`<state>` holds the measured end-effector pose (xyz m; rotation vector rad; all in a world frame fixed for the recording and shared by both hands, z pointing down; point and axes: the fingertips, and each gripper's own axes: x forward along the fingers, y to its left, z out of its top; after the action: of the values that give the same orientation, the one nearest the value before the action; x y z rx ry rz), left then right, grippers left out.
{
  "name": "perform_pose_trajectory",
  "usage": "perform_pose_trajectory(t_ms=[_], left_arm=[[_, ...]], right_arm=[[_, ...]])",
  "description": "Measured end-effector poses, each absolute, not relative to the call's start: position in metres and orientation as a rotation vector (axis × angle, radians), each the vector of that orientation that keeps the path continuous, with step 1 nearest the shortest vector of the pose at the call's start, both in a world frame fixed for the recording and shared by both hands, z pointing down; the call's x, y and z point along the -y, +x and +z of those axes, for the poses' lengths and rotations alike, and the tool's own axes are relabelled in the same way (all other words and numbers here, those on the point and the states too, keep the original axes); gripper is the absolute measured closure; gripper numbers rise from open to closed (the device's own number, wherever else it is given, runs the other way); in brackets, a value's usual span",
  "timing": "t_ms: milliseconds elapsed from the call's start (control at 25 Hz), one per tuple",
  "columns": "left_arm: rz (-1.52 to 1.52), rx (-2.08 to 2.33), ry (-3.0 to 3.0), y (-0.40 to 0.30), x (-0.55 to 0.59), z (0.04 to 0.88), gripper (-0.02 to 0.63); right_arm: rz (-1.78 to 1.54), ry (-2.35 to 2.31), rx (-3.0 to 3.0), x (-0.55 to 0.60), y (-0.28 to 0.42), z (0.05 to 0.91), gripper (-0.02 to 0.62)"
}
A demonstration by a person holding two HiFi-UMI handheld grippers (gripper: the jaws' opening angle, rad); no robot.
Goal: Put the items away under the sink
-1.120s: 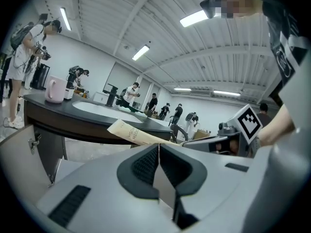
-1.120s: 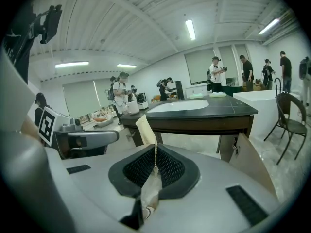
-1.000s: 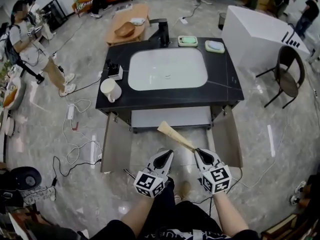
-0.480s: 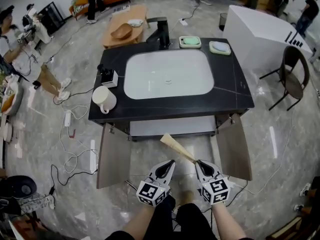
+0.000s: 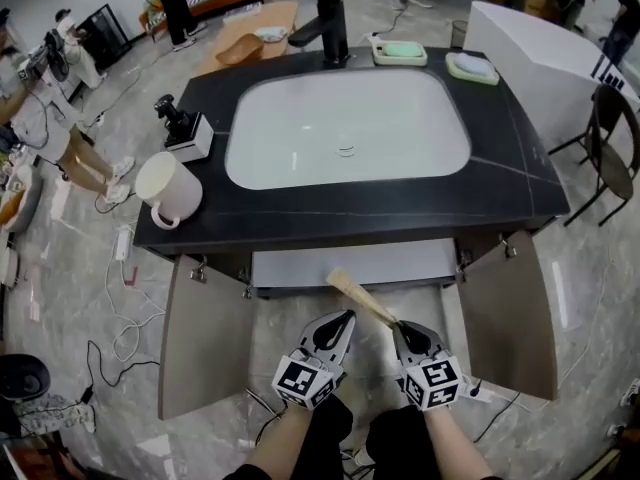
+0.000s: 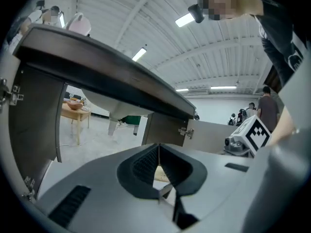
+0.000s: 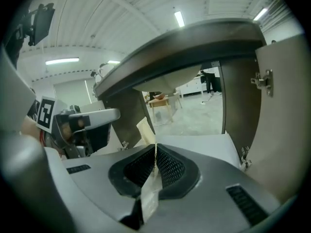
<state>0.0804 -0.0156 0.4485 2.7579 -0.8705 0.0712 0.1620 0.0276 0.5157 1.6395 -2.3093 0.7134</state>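
With its cabinet doors [image 5: 205,333] open, the right gripper [image 5: 402,326] pinches a flat tan paper bag [image 5: 355,294] just before the cabinet [image 5: 352,266] under the sink [image 5: 345,128], not yet stowed (a mug [image 5: 165,188] stands on the counter [image 5: 300,218]), while the left gripper [image 5: 345,318] is closed on nothing.

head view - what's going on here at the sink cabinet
A person stands at a sink cabinet with a hand-held gripper in each hand. The right hand-held gripper is shut on a flat tan item, which points toward the open space under the sink. The left hand-held gripper is shut and empty beside it. Both cabinet doors stand open, and the item does not look to be set down inside yet.
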Motion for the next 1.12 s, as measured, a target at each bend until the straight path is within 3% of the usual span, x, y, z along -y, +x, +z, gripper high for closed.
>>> perform_pose_trajectory(t_ms=[640, 1120], left_arm=[[-0.063, 0.692, 2.899, 0.092, 0.054, 0.606, 0.594], [-0.009, 0.791, 2.853, 0.058, 0.060, 0.686, 0.594]], right_arm=[[0.588, 1.700, 2.313, 0.057, 0.176, 0.708, 0.558], [0.652, 1.668, 2.283, 0.104, 0.145, 0.766, 0.558]])
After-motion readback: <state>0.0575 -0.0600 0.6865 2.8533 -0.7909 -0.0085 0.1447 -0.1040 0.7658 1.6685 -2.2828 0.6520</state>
